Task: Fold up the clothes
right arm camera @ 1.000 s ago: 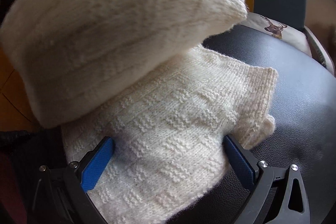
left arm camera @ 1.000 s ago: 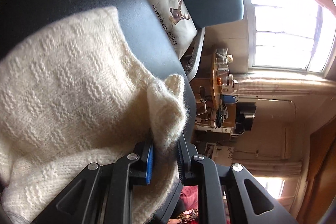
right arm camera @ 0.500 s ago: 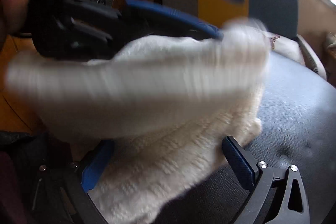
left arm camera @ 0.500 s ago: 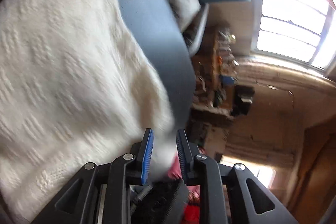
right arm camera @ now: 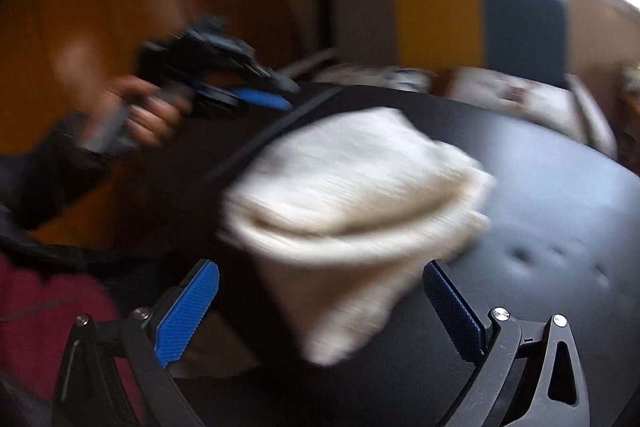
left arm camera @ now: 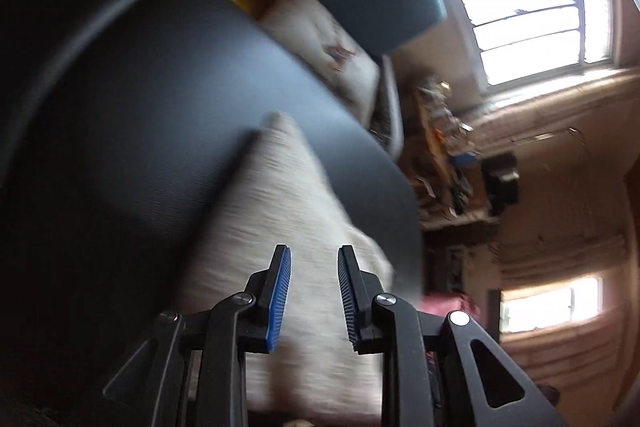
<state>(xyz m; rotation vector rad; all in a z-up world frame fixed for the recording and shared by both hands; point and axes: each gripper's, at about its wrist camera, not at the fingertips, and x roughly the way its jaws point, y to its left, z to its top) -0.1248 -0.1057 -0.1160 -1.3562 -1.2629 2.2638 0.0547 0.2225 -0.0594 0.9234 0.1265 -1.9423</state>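
A cream knit sweater lies folded in a thick bundle on the round black table; both views are motion-blurred. My right gripper hovers wide open just in front of it, its blue pads on either side of the bundle's near corner and clear of it. My left gripper is held by a hand over the table's far left edge, apart from the sweater. In the left wrist view the left gripper has only a narrow gap and nothing in it. The sweater lies beyond on the table.
A chair with a yellow and teal back stands behind the table, with a printed cushion on its seat. A cluttered shelf and a bright window are further off. Dark red clothing is at the near left.
The left gripper carried the sweater's raised part over, let it go and pulled away to the left. The sweater now lies doubled over. The right gripper backed off and stayed open.
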